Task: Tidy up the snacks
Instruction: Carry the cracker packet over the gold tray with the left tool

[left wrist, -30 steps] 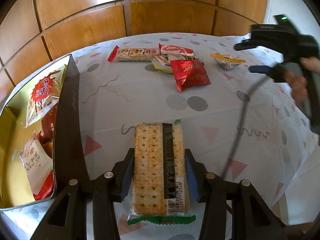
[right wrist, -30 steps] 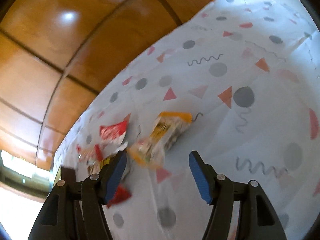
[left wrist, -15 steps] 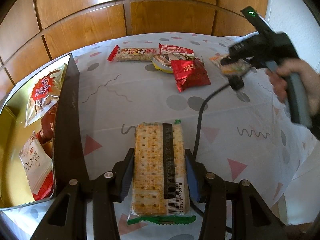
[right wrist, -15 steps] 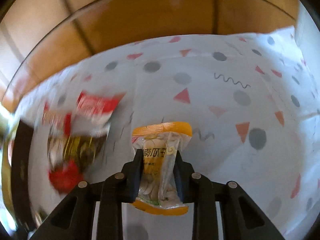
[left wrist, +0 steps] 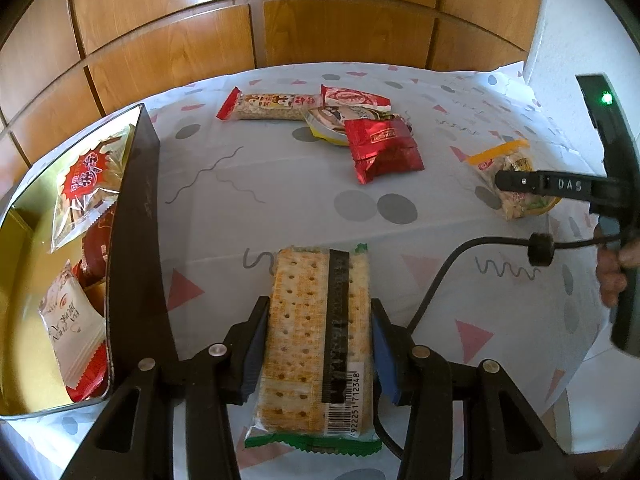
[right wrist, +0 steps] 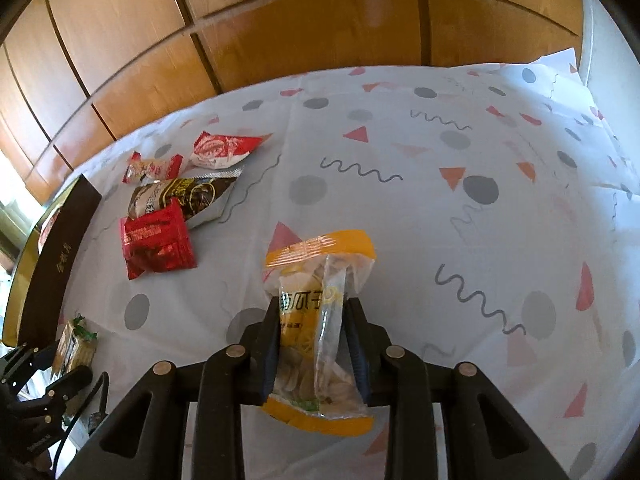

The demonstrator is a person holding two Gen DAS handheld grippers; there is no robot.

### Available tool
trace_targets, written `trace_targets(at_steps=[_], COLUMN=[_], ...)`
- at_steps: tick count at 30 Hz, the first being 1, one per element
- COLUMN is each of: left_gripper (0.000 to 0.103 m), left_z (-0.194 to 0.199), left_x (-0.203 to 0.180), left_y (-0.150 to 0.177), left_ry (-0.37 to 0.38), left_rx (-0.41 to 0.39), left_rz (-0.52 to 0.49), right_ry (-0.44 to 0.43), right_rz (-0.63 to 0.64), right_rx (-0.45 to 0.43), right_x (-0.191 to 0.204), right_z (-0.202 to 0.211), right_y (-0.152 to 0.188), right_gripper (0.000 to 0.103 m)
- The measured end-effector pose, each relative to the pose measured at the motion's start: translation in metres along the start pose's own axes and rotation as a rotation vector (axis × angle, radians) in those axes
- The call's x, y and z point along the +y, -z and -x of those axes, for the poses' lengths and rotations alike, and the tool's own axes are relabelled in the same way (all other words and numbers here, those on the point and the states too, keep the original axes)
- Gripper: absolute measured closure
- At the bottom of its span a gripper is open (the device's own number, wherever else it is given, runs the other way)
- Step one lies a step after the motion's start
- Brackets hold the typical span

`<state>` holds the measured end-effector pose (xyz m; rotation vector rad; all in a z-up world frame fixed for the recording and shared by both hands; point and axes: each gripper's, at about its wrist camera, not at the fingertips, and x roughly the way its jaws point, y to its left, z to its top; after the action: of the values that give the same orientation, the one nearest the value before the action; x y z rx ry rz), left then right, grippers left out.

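Crackers (left wrist: 318, 334), a clear-wrapped pack with a green end seal and a barcode, sit clamped lengthwise between the blue pads of the left gripper (left wrist: 318, 350), whose jaws press on both long sides of the pack. Taking the dark box (left wrist: 134, 248) as the landmark: the crackers hang just to its right, beside its black wall, above the patterned tablecloth (left wrist: 248, 184). Inside the box, on its gold floor, lie several wrapped snacks, a clear one with a red label towards the far end and a white one nearer the camera. Further right of the box and towards the wooden panelling lies a cluster of loose snacks: a long bar (left wrist: 268, 106), a red-and-white packet (left wrist: 354, 98), a dark foil bag (right wrist: 182, 196) and a red packet (left wrist: 384, 150) at the near edge of the cluster. Well to the right of the box, the right gripper (right wrist: 314, 354) has its jaws pressed on a yellow-ended bag (right wrist: 316, 312) of pale slices, though they are easing apart slightly; the bag stands upright between the pads, squeezed narrow at the middle, clear of the tablecloth below it. A hand (left wrist: 614, 268) holds that gripper's handle.
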<state>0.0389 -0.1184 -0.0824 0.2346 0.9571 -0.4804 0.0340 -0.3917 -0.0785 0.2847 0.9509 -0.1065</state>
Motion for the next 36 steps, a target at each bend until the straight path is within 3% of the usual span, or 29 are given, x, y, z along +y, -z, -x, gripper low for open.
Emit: trace_targets(at_steps=[5, 18, 36], left_gripper=[0.056, 0.056, 0.056], left_z=[0.004, 0.070, 0.093], left_x=[0.001, 0.000, 0.048], left_y=[-0.003, -0.027, -0.023], left_ry=[-0.021, -0.044, -0.099], left_rx=[0.001, -0.166, -0.172], left_rz=[0.010, 0.025, 0.151], right_ry=[0.003, 0.041, 0.072], right_rz=[0.020, 0.050, 0.069], right_rx=[-0.071, -0.136, -0.146], right_x=[0.005, 0.014, 0.018], right_z=[-0.001, -0.006, -0.004], right_y=[0.007, 0.011, 0.012], right_gripper=[0.071, 0.071, 0.071])
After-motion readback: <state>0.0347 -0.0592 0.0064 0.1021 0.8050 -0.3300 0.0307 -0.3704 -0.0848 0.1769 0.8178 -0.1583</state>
